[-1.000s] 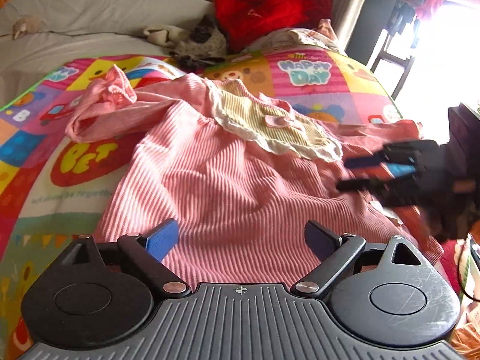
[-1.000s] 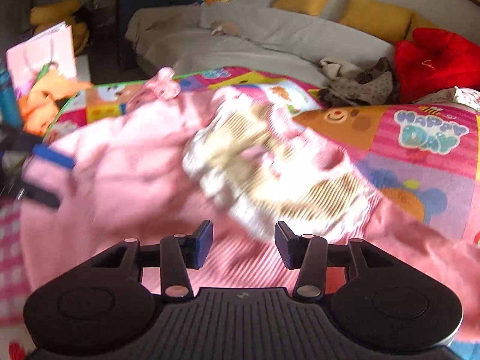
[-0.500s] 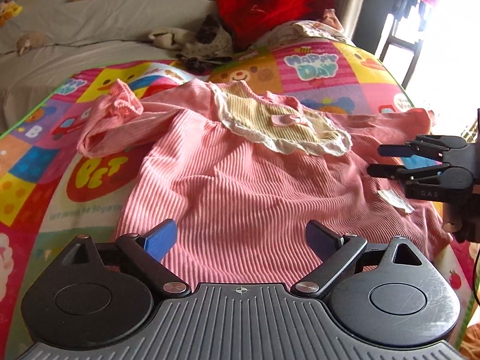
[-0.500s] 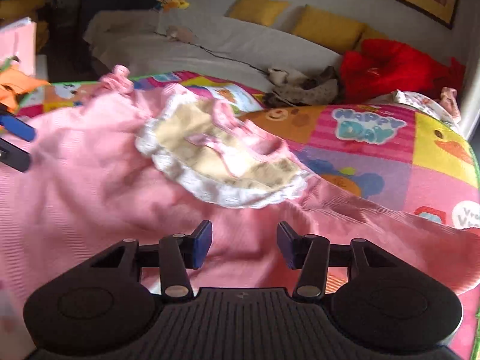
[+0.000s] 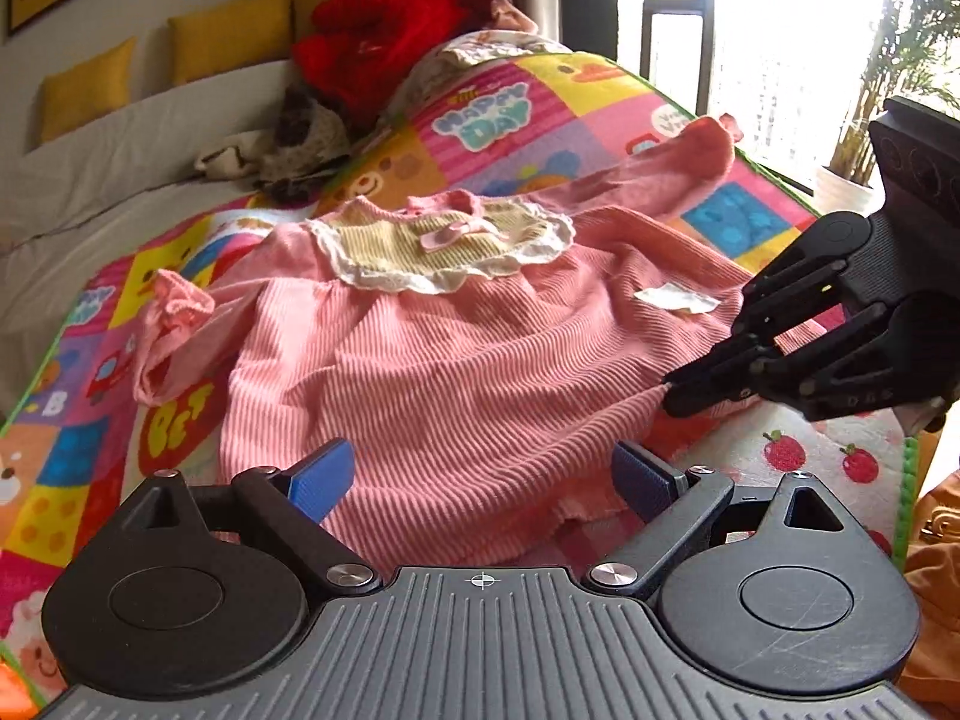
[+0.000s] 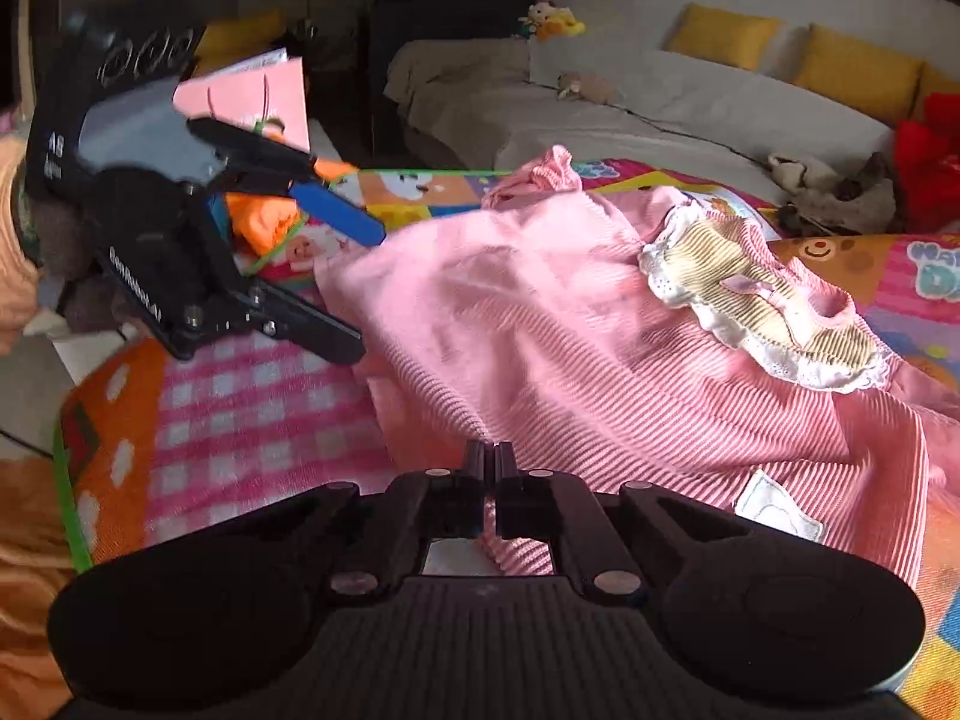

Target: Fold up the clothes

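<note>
A pink ribbed child's dress (image 5: 456,354) with a cream lace-edged bib lies spread face up on a colourful play mat (image 5: 744,213). It also shows in the right wrist view (image 6: 576,348). My left gripper (image 5: 480,480) is open and empty, its blue pads on either side of the dress's bottom hem. In the right wrist view the left gripper (image 6: 354,288) hovers open at the hem's left corner. My right gripper (image 6: 493,474) is shut on the hem at the dress's right side. It shows from the side in the left wrist view (image 5: 675,399), pinching the fabric.
The mat (image 6: 240,414) covers a low bed. A grey sofa (image 6: 660,102) with yellow cushions runs behind. A red plush (image 5: 384,30), a small pile of clothes (image 5: 288,144) and orange fabric (image 6: 264,216) lie around the mat's edges. A bright window (image 5: 780,48) is to the right.
My right gripper came down to the dress's right hem and shut on it; it was open before. My left gripper stayed open and swung to face the hem from the bottom.
</note>
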Demonstrator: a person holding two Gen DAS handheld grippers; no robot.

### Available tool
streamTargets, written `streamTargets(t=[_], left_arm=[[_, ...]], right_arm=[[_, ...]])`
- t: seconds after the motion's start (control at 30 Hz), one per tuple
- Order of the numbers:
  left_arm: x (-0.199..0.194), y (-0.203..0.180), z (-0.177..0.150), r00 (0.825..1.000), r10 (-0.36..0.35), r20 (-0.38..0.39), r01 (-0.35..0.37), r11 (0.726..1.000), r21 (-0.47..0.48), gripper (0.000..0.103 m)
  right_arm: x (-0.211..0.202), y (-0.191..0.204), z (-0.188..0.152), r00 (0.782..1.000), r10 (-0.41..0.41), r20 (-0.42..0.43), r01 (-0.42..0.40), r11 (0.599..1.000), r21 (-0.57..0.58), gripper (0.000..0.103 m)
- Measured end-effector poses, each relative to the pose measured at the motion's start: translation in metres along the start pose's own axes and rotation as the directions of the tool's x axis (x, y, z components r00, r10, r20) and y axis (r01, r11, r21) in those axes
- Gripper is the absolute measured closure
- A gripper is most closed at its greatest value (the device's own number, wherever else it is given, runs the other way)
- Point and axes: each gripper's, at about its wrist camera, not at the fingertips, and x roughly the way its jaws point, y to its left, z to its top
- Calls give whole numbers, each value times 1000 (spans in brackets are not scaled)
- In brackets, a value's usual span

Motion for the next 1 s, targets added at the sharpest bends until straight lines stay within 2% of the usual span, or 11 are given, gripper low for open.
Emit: streamTargets(t=[0.17, 0.27, 0.43, 0.5, 0.57, 0.63, 0.77, 0.8, 0.87, 0.97, 1.0], left_arm=[[-7, 24, 3, 997, 75, 17, -73, 992, -102, 7], [-6, 36, 5, 996, 86, 14, -82, 983, -164, 7], [11, 31, 12, 1000, 19, 21, -15, 984, -176, 7], [23, 25, 16, 999, -25, 21, 29, 983, -181, 7], [37, 20, 21, 998, -64, 17, 66, 980, -190, 7], [48, 19, 31, 997, -80, 16, 82, 975, -207, 7], [68, 30, 54, 996, -58, 66, 74, 955, -288, 5], [74, 34, 57, 996, -41, 81, 65, 947, -315, 4], [90, 43, 59, 995, -3, 103, 40, 930, -365, 4], [113, 53, 50, 993, 34, 110, 15, 909, -416, 4], [118, 55, 47, 994, 32, 108, 16, 906, -422, 4]], right_arm=[[-35, -11, 12, 987, 121, 109, -133, 985, 112, 100], [-44, -11, 9, 987, 103, 125, -116, 988, 100, 98], [-40, -32, -8, 995, -65, 73, 54, 988, 145, 78], [-31, -42, -20, 984, -178, 23, 174, 977, 127, 60], [-17, -57, -34, 965, -252, -66, 259, 956, 137, 56], [-17, -73, -45, 961, -264, -81, 276, 937, 215, 41], [-34, -89, -36, 950, -309, -48, 310, 909, 280, 40], [-40, -94, -33, 934, -356, -30, 348, 889, 299, 38], [-57, -120, -29, 849, -527, -19, 491, 776, 397, 29], [-82, -174, -38, 661, -746, -83, 624, 485, 612, 21], [-90, -192, -44, 619, -779, -105, 628, 410, 662, 21]])
